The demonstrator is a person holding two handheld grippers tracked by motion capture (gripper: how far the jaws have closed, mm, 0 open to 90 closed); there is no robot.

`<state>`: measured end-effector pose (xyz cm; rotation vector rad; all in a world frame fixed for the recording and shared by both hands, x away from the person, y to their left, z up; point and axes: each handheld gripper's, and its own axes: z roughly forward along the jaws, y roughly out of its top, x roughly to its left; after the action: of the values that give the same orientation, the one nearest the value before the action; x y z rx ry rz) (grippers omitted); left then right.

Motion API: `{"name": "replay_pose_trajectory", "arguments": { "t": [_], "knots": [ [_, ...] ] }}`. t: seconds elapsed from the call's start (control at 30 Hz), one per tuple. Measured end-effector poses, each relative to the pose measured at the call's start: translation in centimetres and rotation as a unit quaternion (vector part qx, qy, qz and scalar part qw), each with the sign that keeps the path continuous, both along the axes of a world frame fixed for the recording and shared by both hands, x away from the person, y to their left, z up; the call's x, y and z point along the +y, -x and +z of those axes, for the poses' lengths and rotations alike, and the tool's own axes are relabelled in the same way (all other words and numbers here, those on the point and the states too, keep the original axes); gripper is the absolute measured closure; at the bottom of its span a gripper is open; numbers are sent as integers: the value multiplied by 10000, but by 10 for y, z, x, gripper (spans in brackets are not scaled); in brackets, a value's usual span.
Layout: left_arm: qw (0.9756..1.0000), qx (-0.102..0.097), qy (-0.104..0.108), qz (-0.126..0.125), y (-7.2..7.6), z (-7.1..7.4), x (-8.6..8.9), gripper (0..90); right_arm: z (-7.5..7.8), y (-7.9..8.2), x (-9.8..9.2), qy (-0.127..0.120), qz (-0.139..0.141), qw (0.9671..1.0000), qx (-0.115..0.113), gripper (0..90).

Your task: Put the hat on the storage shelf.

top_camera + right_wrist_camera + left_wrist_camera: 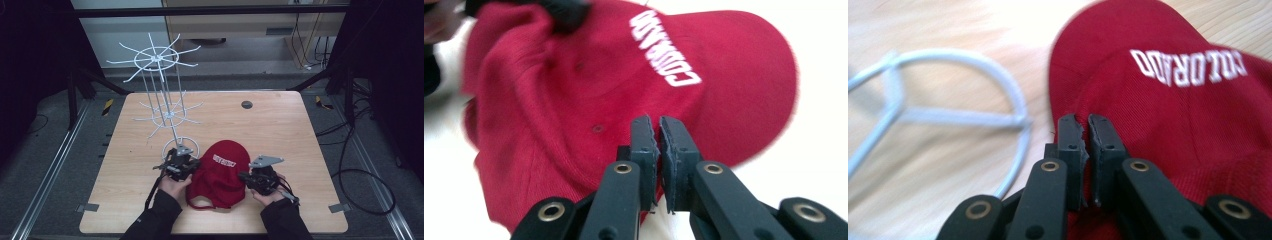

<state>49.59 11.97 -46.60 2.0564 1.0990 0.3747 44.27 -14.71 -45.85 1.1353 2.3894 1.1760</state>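
On the left half of the wooden table (280, 125) stands a white wire display rack (162, 95): a ring base, an upright stem, and two tiers of radiating hooks. Its ring base (948, 100) lies just beside the cap in the left gripper view.

The left gripper (179, 167), held in the person's left hand (175, 185), sits at the left edge of the cap, close in front of the rack base. In the left gripper view its jaws stand almost together, with only a thin slit between the pads. Red fabric at the cap's edge lies under and between the jaw tips; a pinch on it looks likely, but the pictures do not settle it.

A red baseball cap (220, 172) with white "COLORADO" lettering (1188, 67) lies on the near centre of the table, between the two grippers.

The right gripper (261, 180), in the right hand (272, 195), sits at the cap's right edge. Its jaws are likewise drawn nearly together, tips over the red fabric (574, 100); whether cloth is clamped cannot be told.
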Motion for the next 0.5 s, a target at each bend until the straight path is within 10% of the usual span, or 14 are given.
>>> {"name": "replay_pose_trajectory", "arguments": {
  "t": [0.3, 0.5],
  "knots": [
    [9987, -123, 69, -495, -18, -7, -61, 847, -6, 29, -38, -146, -122, 9997, 180, 835],
    [9980, -200, 317, -504, -15, 6, -51, 679, -12, 34, -42, -211, -110, 9995, 221, 791]
  ]
}}
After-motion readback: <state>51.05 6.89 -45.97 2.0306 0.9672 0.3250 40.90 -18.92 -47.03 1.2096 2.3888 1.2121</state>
